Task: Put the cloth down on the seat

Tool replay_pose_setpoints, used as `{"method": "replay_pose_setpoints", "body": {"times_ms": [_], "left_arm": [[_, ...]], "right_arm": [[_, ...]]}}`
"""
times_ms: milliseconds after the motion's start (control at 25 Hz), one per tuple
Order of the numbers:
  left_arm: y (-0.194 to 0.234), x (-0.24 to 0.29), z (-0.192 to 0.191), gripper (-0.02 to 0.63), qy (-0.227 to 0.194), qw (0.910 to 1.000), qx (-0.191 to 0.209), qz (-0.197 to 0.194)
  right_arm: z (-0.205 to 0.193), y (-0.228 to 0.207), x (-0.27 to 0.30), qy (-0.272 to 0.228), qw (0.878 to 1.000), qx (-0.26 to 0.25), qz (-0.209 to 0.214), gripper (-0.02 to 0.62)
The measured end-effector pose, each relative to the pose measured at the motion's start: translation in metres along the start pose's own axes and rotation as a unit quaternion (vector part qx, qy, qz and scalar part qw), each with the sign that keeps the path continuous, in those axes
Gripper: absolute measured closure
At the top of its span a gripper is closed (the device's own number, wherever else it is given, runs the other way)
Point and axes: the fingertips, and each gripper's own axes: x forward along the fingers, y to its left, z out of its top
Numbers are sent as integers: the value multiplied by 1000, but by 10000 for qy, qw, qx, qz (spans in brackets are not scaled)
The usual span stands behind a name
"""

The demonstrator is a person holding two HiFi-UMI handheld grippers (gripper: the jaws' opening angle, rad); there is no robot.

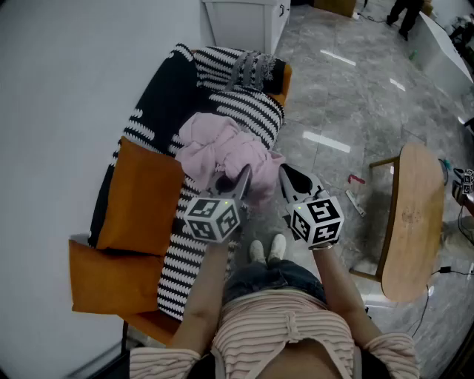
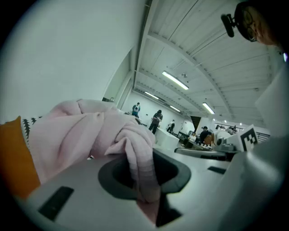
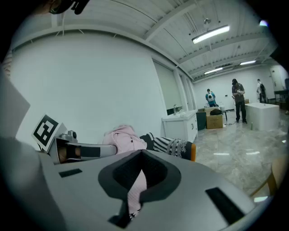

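Observation:
A crumpled pink cloth [image 1: 222, 148] rests bunched on the sofa seat, which is covered by a black-and-white striped blanket [image 1: 255, 109]. My left gripper [image 1: 238, 183] is shut on the cloth's near edge; in the left gripper view a fold of the cloth [image 2: 86, 131] runs down between the jaws of that gripper [image 2: 146, 189]. My right gripper [image 1: 287, 181] pinches the cloth's right corner, and the right gripper view shows a thin pink strip [image 3: 137, 187] caught between the jaws. Both grippers sit side by side just above the seat's front edge.
Orange cushions [image 1: 144, 194] lie at the sofa's left. A wooden side table [image 1: 412, 215] stands to the right on the marble floor. A white cabinet [image 1: 248, 22] is behind the sofa. My feet [image 1: 267, 250] are close to the sofa front. People stand far off.

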Motion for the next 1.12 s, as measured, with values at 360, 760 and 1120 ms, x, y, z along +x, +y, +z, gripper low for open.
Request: {"method": "replay_pose_setpoints", "body": {"times_ms": [360, 760, 1120], "left_arm": [[-13, 19, -1, 520, 69, 10000, 20, 12], [-28, 39, -1, 520, 107, 9999, 83, 57], [-32, 48, 9, 520, 9, 9995, 163, 264]], "right_arm": [[1, -22, -8, 21, 10000, -15, -47, 588], [2, -55, -20, -8, 10000, 1, -59, 588], [3, -69, -31, -66, 9996, 64, 266, 588]]}}
